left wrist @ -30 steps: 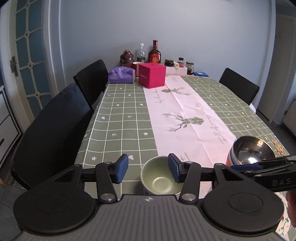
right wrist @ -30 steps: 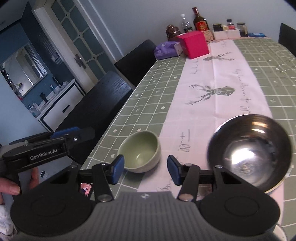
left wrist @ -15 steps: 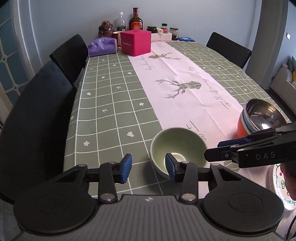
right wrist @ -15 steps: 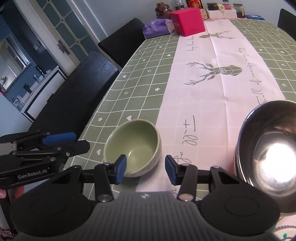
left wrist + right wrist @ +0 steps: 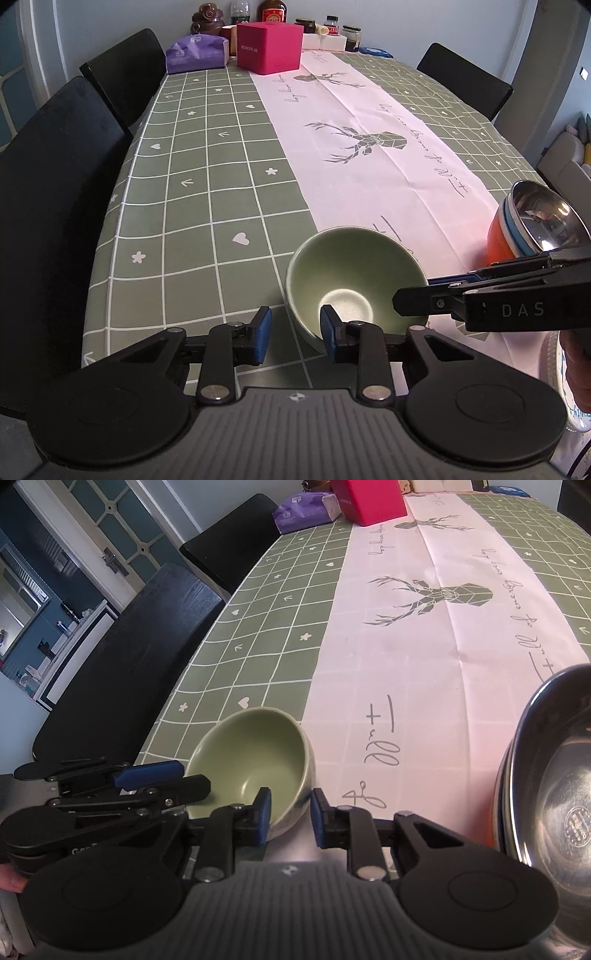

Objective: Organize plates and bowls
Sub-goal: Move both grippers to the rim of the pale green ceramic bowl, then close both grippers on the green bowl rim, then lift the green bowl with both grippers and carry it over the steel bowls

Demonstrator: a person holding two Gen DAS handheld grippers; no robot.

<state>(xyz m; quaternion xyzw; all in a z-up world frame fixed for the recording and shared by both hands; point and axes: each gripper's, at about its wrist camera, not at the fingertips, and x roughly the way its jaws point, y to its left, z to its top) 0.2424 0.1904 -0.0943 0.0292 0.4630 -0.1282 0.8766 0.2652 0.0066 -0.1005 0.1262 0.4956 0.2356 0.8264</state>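
Observation:
A small green bowl (image 5: 354,273) sits near the table's front edge; it also shows in the right wrist view (image 5: 255,760). My left gripper (image 5: 295,334) is open and straddles the bowl's near-left rim, one finger inside and one outside. My right gripper (image 5: 290,818) is open and straddles the bowl's right rim the same way. A steel bowl (image 5: 543,218) is nested on top of blue and orange bowls at the right; it fills the right edge of the right wrist view (image 5: 554,794).
A pink box (image 5: 267,46), a purple tissue pack (image 5: 195,55), bottles and jars stand at the table's far end. Black chairs (image 5: 55,177) line the left side, another chair (image 5: 465,79) is at far right. A patterned plate's edge (image 5: 559,387) shows at lower right.
Both grippers came lower and closer to the green bowl. Each now has a finger inside its rim; the gaps between the fingers have narrowed a little.

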